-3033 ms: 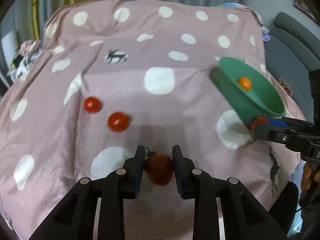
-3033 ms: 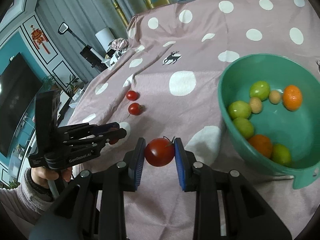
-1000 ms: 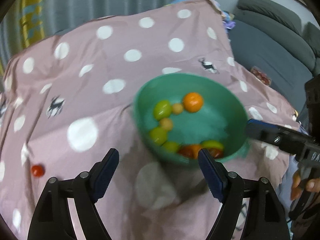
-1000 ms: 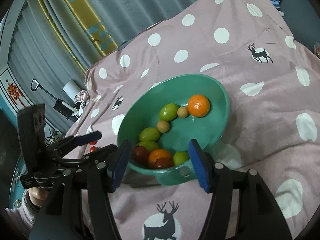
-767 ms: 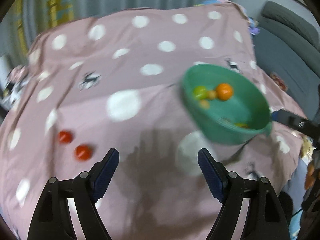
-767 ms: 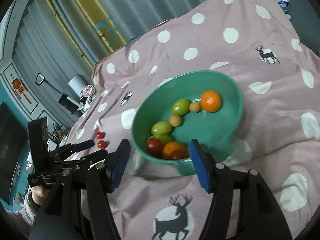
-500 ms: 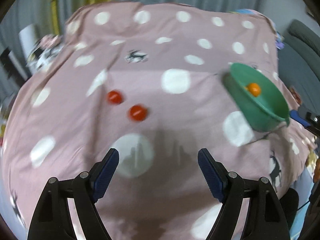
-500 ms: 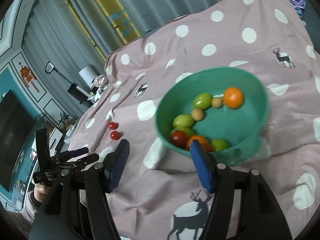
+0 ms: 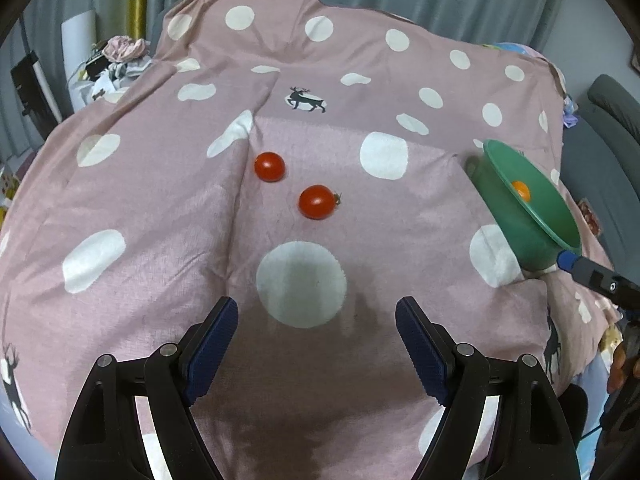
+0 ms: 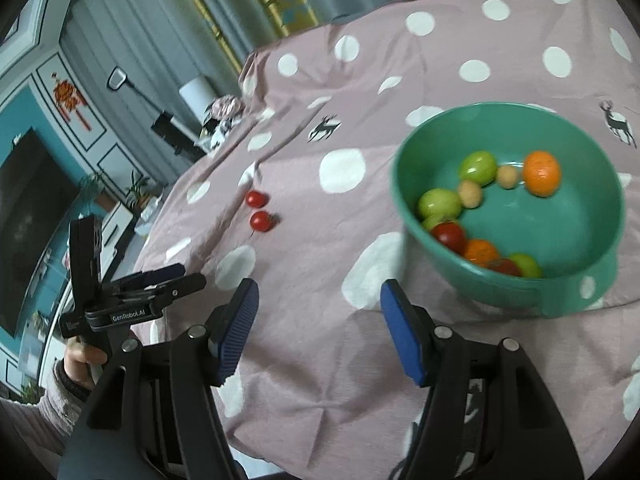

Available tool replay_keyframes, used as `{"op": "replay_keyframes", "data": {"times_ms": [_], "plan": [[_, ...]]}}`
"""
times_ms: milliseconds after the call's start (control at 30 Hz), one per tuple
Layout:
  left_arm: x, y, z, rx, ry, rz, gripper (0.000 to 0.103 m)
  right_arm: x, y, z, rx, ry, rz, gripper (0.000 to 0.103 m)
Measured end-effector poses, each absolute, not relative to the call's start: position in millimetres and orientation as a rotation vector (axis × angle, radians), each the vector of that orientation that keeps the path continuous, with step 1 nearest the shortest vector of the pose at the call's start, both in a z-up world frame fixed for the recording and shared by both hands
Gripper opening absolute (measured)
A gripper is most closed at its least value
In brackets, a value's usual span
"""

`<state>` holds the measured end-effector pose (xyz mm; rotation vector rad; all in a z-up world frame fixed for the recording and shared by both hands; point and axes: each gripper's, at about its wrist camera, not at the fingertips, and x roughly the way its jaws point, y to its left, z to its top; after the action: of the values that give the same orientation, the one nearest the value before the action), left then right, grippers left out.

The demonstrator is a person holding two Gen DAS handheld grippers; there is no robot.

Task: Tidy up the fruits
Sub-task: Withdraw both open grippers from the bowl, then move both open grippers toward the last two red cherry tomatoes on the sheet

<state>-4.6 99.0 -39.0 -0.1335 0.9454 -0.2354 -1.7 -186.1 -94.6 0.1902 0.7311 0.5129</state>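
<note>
Both tomatoes dropped in round green plastic bowl (image 10: 600, 280). Left gripper (image 9: 316, 344) now wide, empty, two small red cherry tomatoes (image 9: 316, 201) ahead; right gripper (image 10: 318, 328) wide, empty too.

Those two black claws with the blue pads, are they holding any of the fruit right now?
No. Both the left gripper and the right gripper are open with nothing between their pads; the right one's jaws have just been opening.

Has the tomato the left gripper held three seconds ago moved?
Yes. The left gripper is open and empty; red tomatoes now lie in the green bowl, not on the cloth.
</note>
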Motion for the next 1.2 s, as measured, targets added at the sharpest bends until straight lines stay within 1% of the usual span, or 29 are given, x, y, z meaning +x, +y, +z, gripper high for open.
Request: {"op": "replay_keyframes", "data": {"times_ms": [133, 333, 667, 1200], "plan": [[-2.1, 103.8, -47.2, -0.138, 0.956, -0.245, 0.081, 6.9, -168.5, -100.0, 0.137, 0.775, 0.518, 0.065], [4.1, 104.2, -44.6, -0.12, 0.95, -0.248, 0.081, 25.8, -145.5, -105.1, 0.086, 0.827, 0.53, 0.065], [19.1, 105.6, -36.7, -0.054, 0.904, -0.242, 0.081, 53.7, -107.1, -103.6, 0.026, 0.854, 0.547, 0.064], [40.1, 118.4, -32.1, -0.059, 0.873, -0.307, 0.081, 79.4, -73.0, -99.2, -0.031, 0.879, 0.546, 0.063]]}}
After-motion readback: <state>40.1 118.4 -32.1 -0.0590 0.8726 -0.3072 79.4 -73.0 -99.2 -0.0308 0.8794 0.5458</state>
